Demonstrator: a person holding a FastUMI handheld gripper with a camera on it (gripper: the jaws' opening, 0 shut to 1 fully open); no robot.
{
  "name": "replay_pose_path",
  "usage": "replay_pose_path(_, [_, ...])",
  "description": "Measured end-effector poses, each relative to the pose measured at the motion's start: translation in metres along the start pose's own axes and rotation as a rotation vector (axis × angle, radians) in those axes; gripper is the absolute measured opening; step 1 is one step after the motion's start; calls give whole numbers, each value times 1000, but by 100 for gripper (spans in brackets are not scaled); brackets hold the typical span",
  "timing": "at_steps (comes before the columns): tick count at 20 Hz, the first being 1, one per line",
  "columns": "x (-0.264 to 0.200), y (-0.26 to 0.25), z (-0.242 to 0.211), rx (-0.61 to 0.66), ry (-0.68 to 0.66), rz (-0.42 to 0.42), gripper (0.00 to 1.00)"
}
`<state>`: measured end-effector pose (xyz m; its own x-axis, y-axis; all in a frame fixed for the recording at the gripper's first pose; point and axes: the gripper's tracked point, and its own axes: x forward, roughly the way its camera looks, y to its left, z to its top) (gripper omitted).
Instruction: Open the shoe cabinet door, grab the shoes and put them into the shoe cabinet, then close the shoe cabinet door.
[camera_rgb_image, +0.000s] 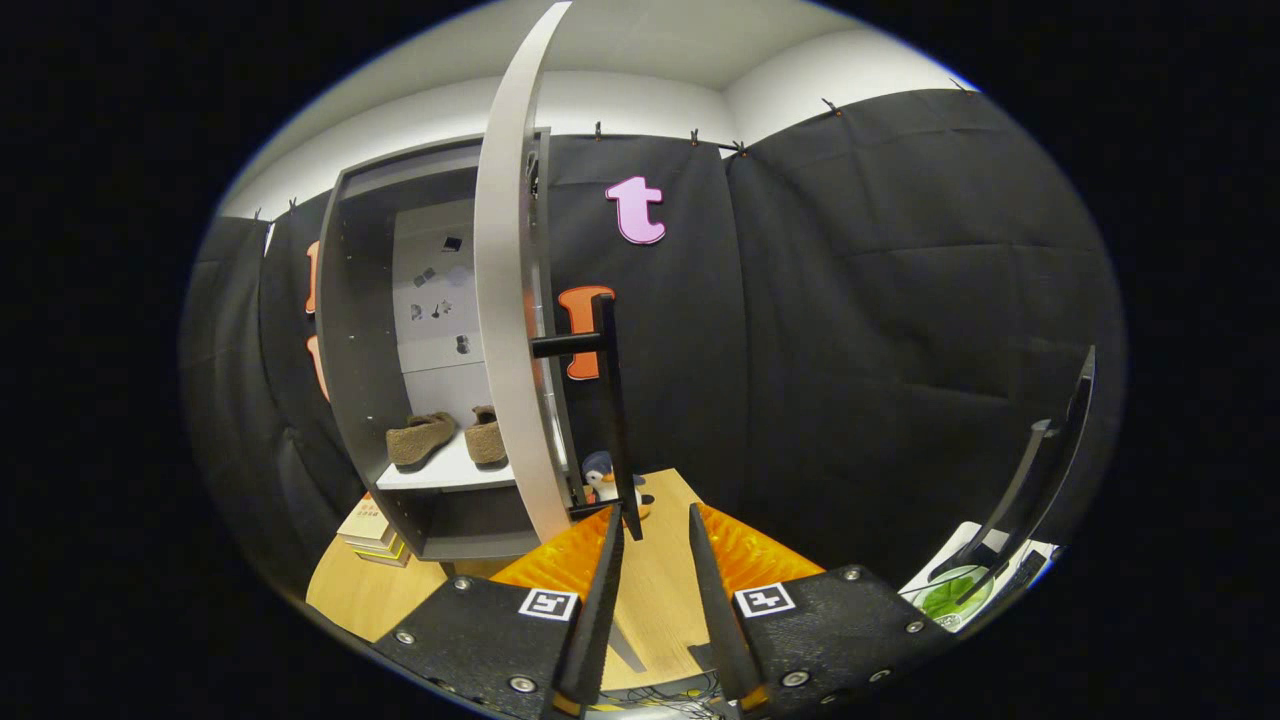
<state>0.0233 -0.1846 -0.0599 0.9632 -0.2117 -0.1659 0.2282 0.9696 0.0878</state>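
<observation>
The shoe cabinet door (515, 300) stands swung open, its pale curved edge facing the camera, with its black bar handle (615, 420) projecting rightward on two short posts. The gripper (655, 525) has its fingers spread apart with nothing between them; the handle's lower end sits just ahead of the left finger, close to it, though whether they touch cannot be told. To the left of the door, the grey shoe cabinet (350, 330) is open, and a pair of fuzzy brown slippers (445, 438) rests on its white shelf (450, 470). A small penguin toy (600, 478) stands behind the handle on the light wooden table (660, 590). Stacked books (370, 530) lie left of the cabinet's base. Far right, a dark curved stand (1040, 470) rises over a green-patterned bowl (950, 598).
</observation>
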Motion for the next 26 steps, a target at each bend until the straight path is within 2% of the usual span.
replay_pose_path(6, [-2, 43, -10, -1, 3, 127, 43])
replay_pose_path(13, [-7, 104, -14, -72, 0, 282, 44])
replay_pose_path(20, [0, 155, -21, -38, 18, 440, 52])
replay_pose_path(24, [7, 188, -18, -57, -6, 525, 61])
replay_pose_path(26, [14, 210, -19, -64, -9, 567, 63])
